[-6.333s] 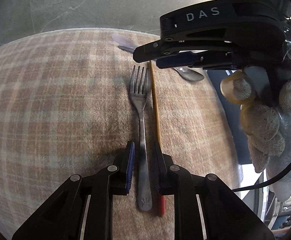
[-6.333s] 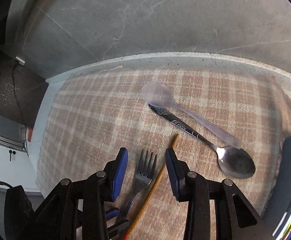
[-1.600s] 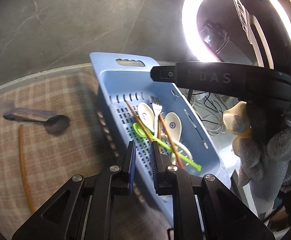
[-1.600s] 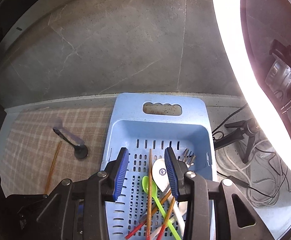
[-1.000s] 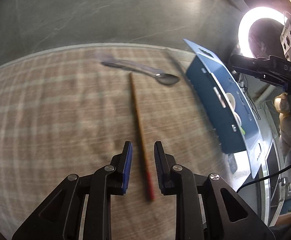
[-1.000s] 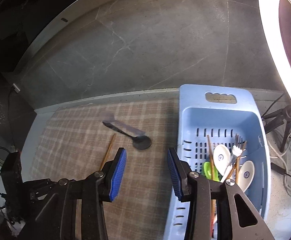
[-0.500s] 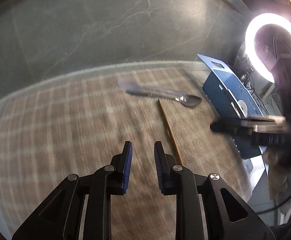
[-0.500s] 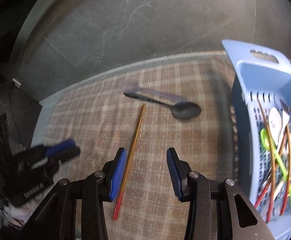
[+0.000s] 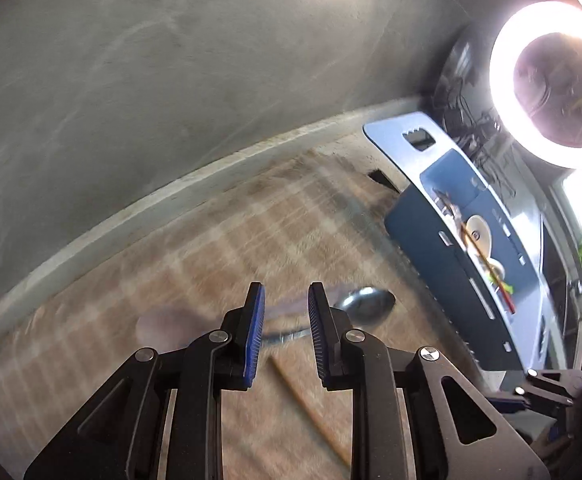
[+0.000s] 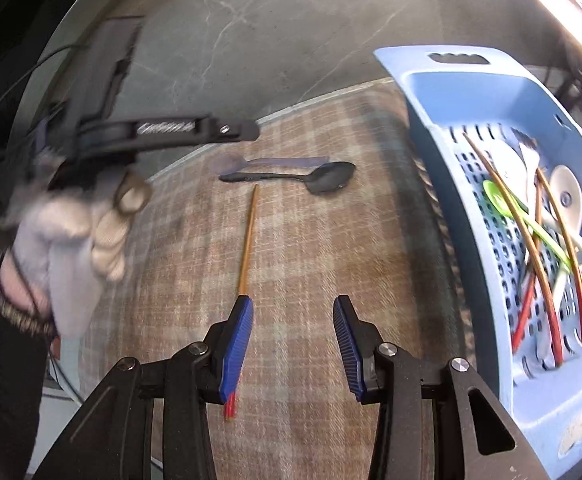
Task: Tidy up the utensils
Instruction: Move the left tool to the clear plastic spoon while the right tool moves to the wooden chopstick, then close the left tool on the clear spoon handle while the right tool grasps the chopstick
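On the plaid cloth lie a metal spoon, a clear plastic spoon right behind it, and a wooden chopstick with a red end. My left gripper hovers over the two spoons' handles, its jaws a narrow gap apart with nothing gripped. The metal spoon's bowl shows just right of its tips, and the clear spoon's bowl shows to their left. My right gripper is open and empty, with the chopstick's red end beside its left finger.
A light blue perforated basket stands at the cloth's right edge and holds chopsticks, white spoons, a fork and a green spoon. A gloved hand carries the left gripper. A grey wall rises behind. A ring light glares at the right.
The left gripper swept across the cloth to the two spoons, which now lie at its tips. The right gripper sank toward the cloth, and the chopstick's red end is now at its left finger.
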`<state>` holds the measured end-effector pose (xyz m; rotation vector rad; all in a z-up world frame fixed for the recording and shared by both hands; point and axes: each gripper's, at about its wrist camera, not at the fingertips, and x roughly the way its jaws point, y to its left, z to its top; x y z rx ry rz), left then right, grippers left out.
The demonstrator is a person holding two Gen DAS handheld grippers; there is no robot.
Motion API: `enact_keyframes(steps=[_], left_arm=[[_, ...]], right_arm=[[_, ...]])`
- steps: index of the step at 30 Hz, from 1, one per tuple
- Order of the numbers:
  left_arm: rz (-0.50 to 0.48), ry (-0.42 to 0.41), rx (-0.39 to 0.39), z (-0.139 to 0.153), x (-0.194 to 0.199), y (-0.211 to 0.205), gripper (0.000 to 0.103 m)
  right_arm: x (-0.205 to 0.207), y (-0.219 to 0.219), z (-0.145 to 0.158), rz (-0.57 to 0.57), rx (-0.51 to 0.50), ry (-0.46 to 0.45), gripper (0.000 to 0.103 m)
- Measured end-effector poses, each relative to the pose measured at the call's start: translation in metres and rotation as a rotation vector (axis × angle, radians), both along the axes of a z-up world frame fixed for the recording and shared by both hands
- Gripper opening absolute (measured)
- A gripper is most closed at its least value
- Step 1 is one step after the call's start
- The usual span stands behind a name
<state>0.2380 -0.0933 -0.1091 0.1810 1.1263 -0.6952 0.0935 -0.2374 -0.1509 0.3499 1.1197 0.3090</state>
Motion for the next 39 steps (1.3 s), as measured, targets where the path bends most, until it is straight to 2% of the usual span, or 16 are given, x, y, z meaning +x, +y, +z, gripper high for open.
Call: enact_keyframes(steps=[6,9,15,20,31,35,39], left_arm=[[-0.077,0.036,0.11,-0.025,0.019,-0.022,0.021],[-0.114,0.075,0.127,-0.034,0.019,-0.021,0.021],[-0.146,0.107,0.131,-0.034,0.01,-0.005,0.021],[-0.181,0.115,0.15,-0.032,-0.01,0.015,0.02],[-0.222,0.141,0.162,-0.026,-0.059,0.061,0.02],[-0.208,0.147,0.168,-0.026,-0.076,0.068,0.02],[-0.165,0.139,0.154,-0.018,-0.098,0.093,0.02]], right_arm=[[-0.014,-0.01,-0.002,-0.06,0.017,0.014,0.038],[-0.014,-0.01,-0.003,-0.063,0.023,0.017,0.038],[-0.004,0.015,-0.013,-0.019,0.03,0.036,0.038],[0.004,0.032,-0.019,0.014,0.023,0.044,0.038],[0.008,0.032,-0.017,0.045,-0.003,0.04,0.038],[0.008,0.037,-0.018,0.067,-0.01,0.043,0.038],[0.01,0.047,-0.02,0.099,-0.022,0.04,0.038]])
